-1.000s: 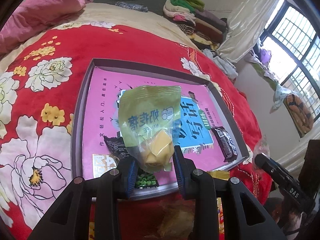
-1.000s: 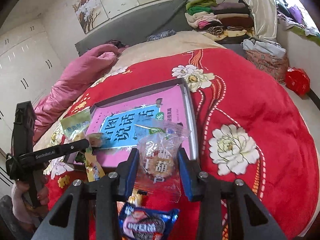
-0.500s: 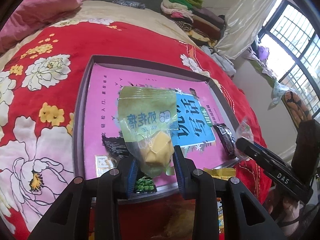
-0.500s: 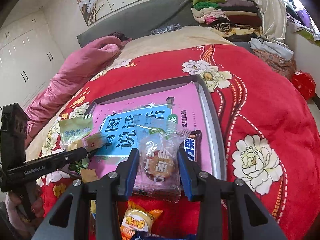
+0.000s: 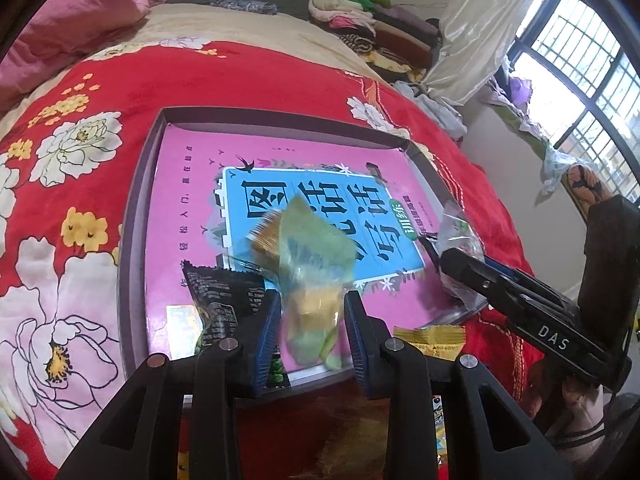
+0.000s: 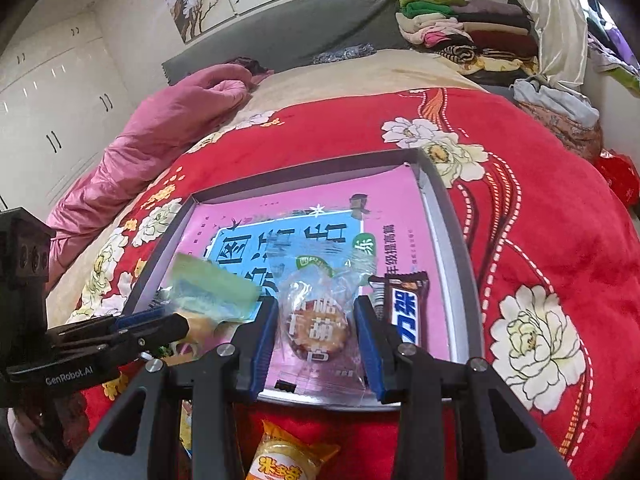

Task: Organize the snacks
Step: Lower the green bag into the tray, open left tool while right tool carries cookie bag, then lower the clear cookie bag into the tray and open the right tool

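A shallow grey tray (image 5: pixel 136 216) with a pink and blue book cover as its floor lies on the red flowered blanket. My left gripper (image 5: pixel 311 304) is shut on a green snack packet (image 5: pixel 316 256) with a yellow cake inside. The packet is blurred and leans forward over the tray's near part. My right gripper (image 6: pixel 316 308) is shut on a clear-wrapped round pastry (image 6: pixel 320 328) above the tray's (image 6: pixel 452 264) near edge. A black packet (image 5: pixel 224 296) and a chocolate bar (image 6: pixel 404 312) lie in the tray. The left wrist view shows the right gripper (image 5: pixel 460 260) at the tray's right corner.
A yellow packet (image 5: pixel 432 340) and an orange-wrapped snack (image 6: pixel 280 460) lie on the blanket (image 6: pixel 540 240) in front of the tray. A pink quilt (image 6: pixel 168 120) is bunched at the bed's far left. Folded clothes (image 6: pixel 460 24) are piled at the back right.
The green packet has tipped from upright to leaning forward and blurred. My right gripper has carried the pastry from the blanket beside the tray's corner to over its near edge.
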Demonstrator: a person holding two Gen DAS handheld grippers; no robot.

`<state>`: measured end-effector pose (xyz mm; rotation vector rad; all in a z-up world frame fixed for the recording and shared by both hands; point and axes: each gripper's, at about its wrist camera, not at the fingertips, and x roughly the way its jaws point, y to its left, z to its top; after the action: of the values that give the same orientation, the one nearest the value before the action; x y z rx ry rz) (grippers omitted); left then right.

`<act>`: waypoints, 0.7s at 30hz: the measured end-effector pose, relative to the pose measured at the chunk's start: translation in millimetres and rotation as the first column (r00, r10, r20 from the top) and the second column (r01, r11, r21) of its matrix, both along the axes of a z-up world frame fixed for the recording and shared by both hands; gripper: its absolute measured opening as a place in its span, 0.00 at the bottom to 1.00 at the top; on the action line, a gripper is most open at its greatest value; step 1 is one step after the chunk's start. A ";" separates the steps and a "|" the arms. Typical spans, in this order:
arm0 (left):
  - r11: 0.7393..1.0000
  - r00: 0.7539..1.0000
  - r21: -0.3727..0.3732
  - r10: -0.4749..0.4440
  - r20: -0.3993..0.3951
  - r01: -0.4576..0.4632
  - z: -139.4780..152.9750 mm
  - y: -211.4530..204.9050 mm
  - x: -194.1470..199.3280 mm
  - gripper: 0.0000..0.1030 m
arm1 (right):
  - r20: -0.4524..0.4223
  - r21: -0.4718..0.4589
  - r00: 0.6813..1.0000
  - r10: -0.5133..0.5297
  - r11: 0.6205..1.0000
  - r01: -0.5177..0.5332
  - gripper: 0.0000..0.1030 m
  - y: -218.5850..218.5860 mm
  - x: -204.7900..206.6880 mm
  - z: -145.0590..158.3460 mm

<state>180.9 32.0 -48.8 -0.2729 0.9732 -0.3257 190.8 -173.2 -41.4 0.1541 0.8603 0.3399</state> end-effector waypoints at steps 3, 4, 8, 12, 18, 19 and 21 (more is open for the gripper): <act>1.000 1.000 -0.002 -0.003 -0.001 0.003 -0.7 0.5 -0.1 0.32 | -0.009 -0.005 1.000 0.005 1.000 -0.005 0.38 3.6 1.9 -3.3; 1.000 1.000 -0.002 -0.003 -0.001 0.003 -0.5 -0.2 -0.2 0.32 | -0.015 -0.006 1.000 0.007 1.000 -0.007 0.38 4.8 2.6 -4.8; 1.000 1.000 0.001 -0.009 -0.002 0.009 -1.1 -1.6 -0.9 0.32 | -0.028 -0.018 0.999 0.020 1.000 -0.021 0.38 8.9 2.9 -8.4; 1.000 1.000 0.003 -0.021 -0.008 0.021 -2.0 -4.4 -1.2 0.32 | -0.033 -0.040 0.999 0.042 0.998 -0.044 0.38 15.2 2.3 -10.5; 0.999 0.999 0.013 -0.034 -0.015 0.035 -4.3 -8.0 -1.0 0.32 | -0.036 -0.060 0.998 0.055 0.997 -0.057 0.38 21.3 1.4 -13.7; 0.999 0.999 0.012 -0.035 -0.016 0.035 -4.6 -8.1 -1.1 0.32 | -0.040 -0.063 0.998 0.054 0.996 -0.056 0.38 21.0 1.7 -14.1; 0.999 0.999 0.012 -0.035 -0.018 0.035 -5.0 -8.0 -1.2 0.32 | -0.045 -0.067 0.998 0.048 0.996 -0.051 0.38 20.4 1.5 -14.9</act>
<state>179.7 24.0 -53.9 -0.2481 0.9976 -0.3498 192.3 -152.8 -56.3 0.0776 0.9184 0.3544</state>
